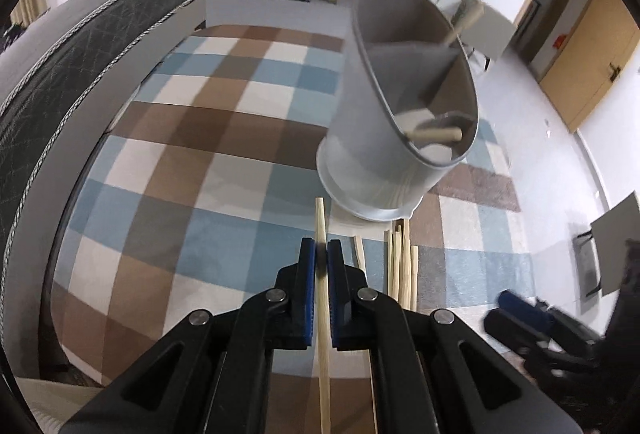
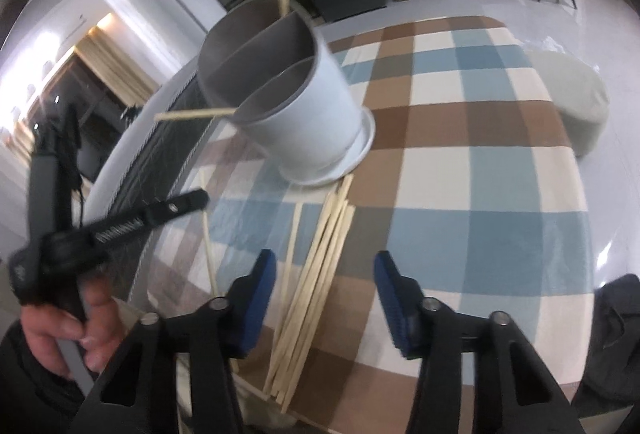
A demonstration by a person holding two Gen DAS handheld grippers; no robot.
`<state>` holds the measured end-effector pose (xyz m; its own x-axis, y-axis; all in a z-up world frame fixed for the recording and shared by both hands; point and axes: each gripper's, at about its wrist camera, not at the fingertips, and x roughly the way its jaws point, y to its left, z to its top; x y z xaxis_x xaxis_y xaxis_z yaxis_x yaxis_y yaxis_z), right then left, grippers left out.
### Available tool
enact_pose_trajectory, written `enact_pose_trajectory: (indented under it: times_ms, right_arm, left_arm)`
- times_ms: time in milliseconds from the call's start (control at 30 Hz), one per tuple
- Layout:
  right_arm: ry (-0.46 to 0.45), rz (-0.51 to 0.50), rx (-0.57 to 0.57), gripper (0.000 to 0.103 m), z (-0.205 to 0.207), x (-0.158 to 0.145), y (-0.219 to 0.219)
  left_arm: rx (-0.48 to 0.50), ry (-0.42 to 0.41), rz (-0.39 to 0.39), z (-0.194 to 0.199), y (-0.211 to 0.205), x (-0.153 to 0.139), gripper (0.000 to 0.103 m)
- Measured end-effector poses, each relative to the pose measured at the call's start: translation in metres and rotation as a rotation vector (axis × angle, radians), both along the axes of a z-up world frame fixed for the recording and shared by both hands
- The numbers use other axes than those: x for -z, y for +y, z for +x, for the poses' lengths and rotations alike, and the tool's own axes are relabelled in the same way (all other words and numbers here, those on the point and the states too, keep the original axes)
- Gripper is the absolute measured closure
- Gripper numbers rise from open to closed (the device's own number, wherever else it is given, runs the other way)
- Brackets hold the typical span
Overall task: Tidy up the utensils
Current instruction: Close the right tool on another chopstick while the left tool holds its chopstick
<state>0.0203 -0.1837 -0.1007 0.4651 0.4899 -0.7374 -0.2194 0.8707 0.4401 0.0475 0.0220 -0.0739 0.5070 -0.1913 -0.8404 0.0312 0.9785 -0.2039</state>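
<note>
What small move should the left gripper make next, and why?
Probably carry it toward the white holder. The left gripper is shut on one chopstick, the holder already contains sticks, and a loose pile of chopsticks lies between the right gripper's open jaws.

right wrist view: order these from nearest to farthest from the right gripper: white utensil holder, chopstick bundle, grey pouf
1. chopstick bundle: lying on the checked cloth, running between the open fingers of the right gripper.
2. white utensil holder: just past the bundle's far end, up and left.
3. grey pouf: on the floor beyond the table's right edge.
</note>
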Motion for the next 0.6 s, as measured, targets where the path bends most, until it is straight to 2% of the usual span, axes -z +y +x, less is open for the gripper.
enact_pose_trajectory:
  times_ms: [133, 267, 400, 467, 600]
  right_arm:
    - [0.021, -0.047, -0.045, 0.068, 0.0, 0.003, 0.017]
    - [0.021, -0.087, -0.083, 0.07, 0.007, 0.0, 0.035]
    - [0.024, -0.165, -0.14, 0.073, 0.027, 0.001, 0.061]
    - [0.039, -0.208, -0.178, 0.079, 0.039, 0.005, 0.078]
    - [0.071, -0.304, -0.229, 0.082, 0.062, 0.019, 0.105]
  left_arm:
    - [-0.04, -0.064, -0.056, -0.001, 0.024, -0.014, 0.102]
    - [-0.073, -0.119, -0.094, -0.004, 0.044, -0.021, 0.102]
    - [-0.068, -0.142, -0.113, -0.003, 0.052, -0.023, 0.102]
    - [-0.064, -0.148, -0.115, -0.004, 0.056, -0.024, 0.102]
    - [-0.065, -0.148, -0.127, -0.005, 0.066, -0.025, 0.102]
